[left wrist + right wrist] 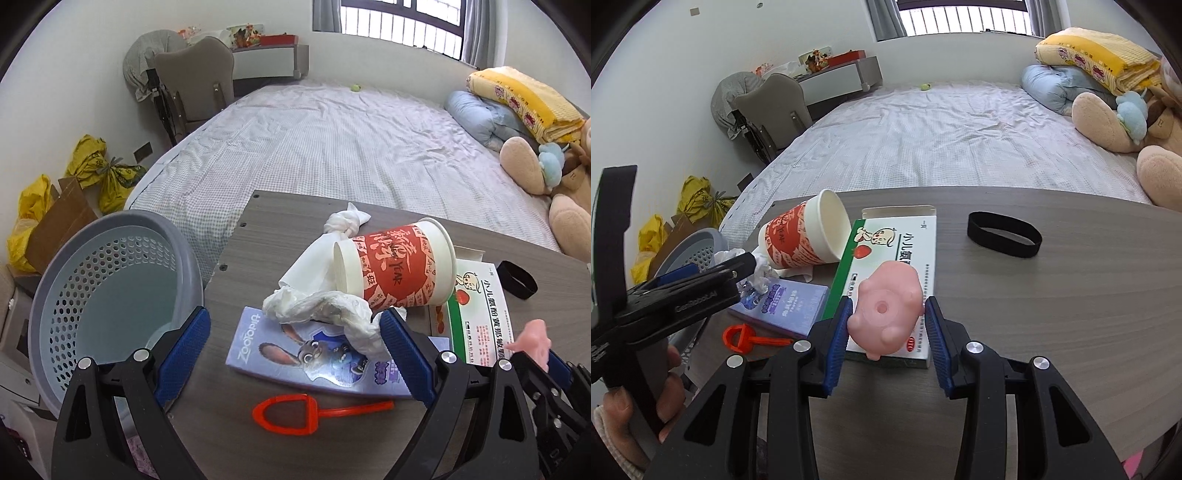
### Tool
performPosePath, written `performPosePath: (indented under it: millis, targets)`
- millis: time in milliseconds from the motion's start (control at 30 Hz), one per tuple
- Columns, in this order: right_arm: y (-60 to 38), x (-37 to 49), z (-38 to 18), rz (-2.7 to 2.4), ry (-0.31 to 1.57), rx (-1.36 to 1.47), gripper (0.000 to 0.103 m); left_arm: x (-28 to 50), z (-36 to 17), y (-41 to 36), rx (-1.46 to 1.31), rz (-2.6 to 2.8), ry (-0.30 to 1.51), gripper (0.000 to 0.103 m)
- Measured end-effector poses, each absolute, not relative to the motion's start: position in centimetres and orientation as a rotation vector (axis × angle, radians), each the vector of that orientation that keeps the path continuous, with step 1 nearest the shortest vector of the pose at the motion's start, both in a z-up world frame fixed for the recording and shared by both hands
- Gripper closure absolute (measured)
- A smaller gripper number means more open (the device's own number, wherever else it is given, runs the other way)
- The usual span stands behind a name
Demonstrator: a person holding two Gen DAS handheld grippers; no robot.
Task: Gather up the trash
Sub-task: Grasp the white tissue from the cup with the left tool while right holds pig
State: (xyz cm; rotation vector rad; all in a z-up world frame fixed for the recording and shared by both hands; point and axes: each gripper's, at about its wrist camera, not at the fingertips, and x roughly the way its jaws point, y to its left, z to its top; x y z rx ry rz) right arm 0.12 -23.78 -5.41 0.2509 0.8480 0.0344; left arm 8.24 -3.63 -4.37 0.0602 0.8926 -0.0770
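My left gripper (295, 332) is open above a purple Zootopia box (314, 354), with crumpled white tissue (325, 310) lying between its fingers and against the right one. A red-and-white paper cup (399, 269) lies on its side behind the tissue. A grey perforated trash basket (110, 288) stands at the table's left edge. My right gripper (888, 317) is shut on a pink toy pig (886, 310), held above a white-and-green medicine box (897, 243). The cup (805, 236) and the left gripper (701, 291) show at left in the right wrist view.
A red plastic scoop (291, 410) lies on the wooden table (1071, 295) near the front edge. A black band (1004, 234) lies at the table's far right. Behind the table is a bed (332, 147) with pillows and plush toys. Yellow bags (99, 170) sit on the floor at left.
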Motion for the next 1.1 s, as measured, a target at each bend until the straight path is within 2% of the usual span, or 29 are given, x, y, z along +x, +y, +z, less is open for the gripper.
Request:
performPosePath:
  millis: [100, 200, 267, 367, 400, 800, 1100]
  targets:
    - [-24.3, 0.0, -5.6, 0.034, 0.848, 0.263, 0.064, 8.8, -4.9, -4.1, 0.061, -0.080, 0.903, 0.014]
    - [-24.5, -0.1, -5.6, 0.038, 0.848, 0.271, 0.064, 9.3, -5.3, -4.3, 0.052, -0.089, 0.928, 0.030]
    - [-24.5, -0.1, -5.5, 0.041, 0.845, 0.272, 0.064, 9.5, -5.6, -4.2, 0.037, -0.101, 0.946, 0.050]
    - [-24.5, -0.1, -5.5, 0.042, 0.842, 0.273, 0.064, 9.3, -5.7, -4.1, 0.030, -0.113, 0.948, 0.071]
    - [-24.5, -0.1, -5.5, 0.042, 0.841, 0.273, 0.064, 9.2, -5.6, -4.0, 0.028, -0.124, 0.948, 0.084]
    - [-24.2, -0.4, -4.7, 0.043, 0.825, 0.275, 0.064, 6.2, -1.4, -1.1, 0.050, -0.119, 0.845, 0.086]
    - [-20.3, 0.6, -3.3, 0.107, 0.815, 0.227, 0.064, 5.3, -0.7, 3.3, 0.021, -0.069, 0.826, 0.086]
